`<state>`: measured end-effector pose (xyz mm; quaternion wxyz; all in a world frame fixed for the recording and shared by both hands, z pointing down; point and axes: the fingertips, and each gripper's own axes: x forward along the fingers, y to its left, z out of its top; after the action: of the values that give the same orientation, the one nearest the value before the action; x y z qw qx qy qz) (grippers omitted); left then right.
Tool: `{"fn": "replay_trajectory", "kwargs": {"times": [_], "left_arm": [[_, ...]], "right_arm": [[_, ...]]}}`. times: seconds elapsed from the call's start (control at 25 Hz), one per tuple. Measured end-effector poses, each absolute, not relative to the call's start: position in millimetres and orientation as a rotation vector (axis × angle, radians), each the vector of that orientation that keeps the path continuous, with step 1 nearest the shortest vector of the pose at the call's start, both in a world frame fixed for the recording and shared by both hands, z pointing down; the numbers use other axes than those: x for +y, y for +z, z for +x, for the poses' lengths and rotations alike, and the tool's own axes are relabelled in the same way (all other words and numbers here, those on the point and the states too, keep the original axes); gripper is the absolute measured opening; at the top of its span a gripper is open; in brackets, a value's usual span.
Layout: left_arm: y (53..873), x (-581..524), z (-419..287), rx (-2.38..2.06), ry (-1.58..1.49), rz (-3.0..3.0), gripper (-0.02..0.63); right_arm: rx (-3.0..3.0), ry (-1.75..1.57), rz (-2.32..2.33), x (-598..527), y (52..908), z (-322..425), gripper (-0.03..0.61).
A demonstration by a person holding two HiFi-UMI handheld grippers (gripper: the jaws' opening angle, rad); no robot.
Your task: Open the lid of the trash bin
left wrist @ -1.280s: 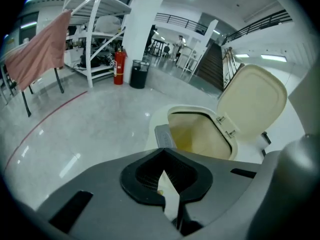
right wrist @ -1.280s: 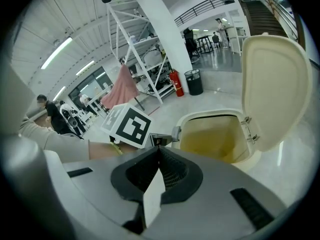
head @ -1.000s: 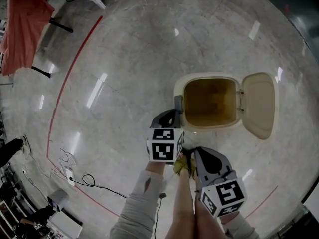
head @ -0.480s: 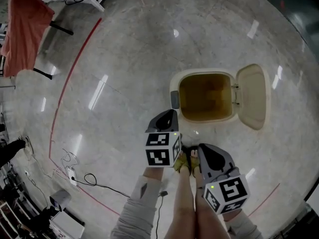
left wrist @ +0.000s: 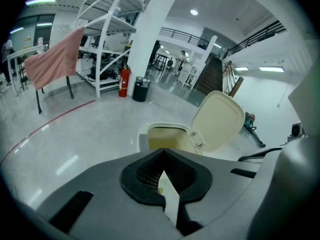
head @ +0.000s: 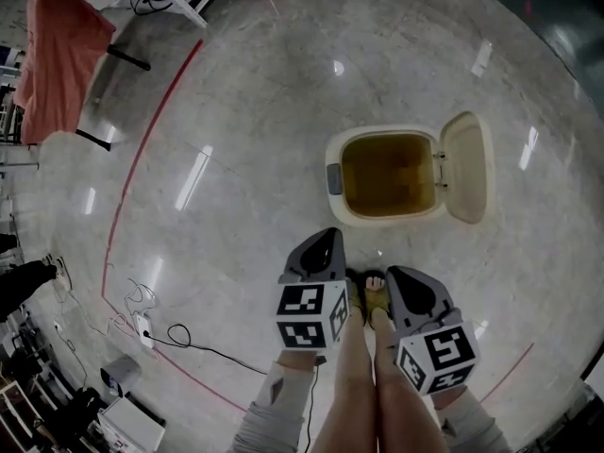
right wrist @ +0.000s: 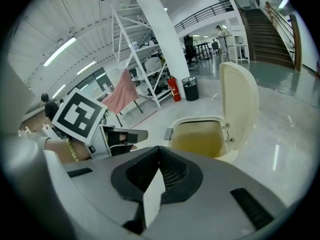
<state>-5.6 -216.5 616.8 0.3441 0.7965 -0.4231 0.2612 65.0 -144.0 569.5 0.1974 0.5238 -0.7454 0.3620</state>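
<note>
Gleaming pale marbled floor (head: 245,92) bears the open trash bin (head: 387,220).

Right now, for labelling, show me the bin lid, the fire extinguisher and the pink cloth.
bin lid (head: 467,168), head view, middle of its inner face.
fire extinguisher (left wrist: 124,82), left gripper view, its red body.
pink cloth (head: 57,59), head view, middle of the fabric.
</note>
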Motion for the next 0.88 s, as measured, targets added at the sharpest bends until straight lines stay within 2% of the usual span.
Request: {"fn": "replay_trajectory", "kwargs": {"times": [0.88], "left_arm": [[527.3,-121.8,-13.0,-1.055,0.65,2.109,0.005]], "right_arm": [[-2.145,0.926,1.434,-101.8,504.5,44.1,0.005]]}}
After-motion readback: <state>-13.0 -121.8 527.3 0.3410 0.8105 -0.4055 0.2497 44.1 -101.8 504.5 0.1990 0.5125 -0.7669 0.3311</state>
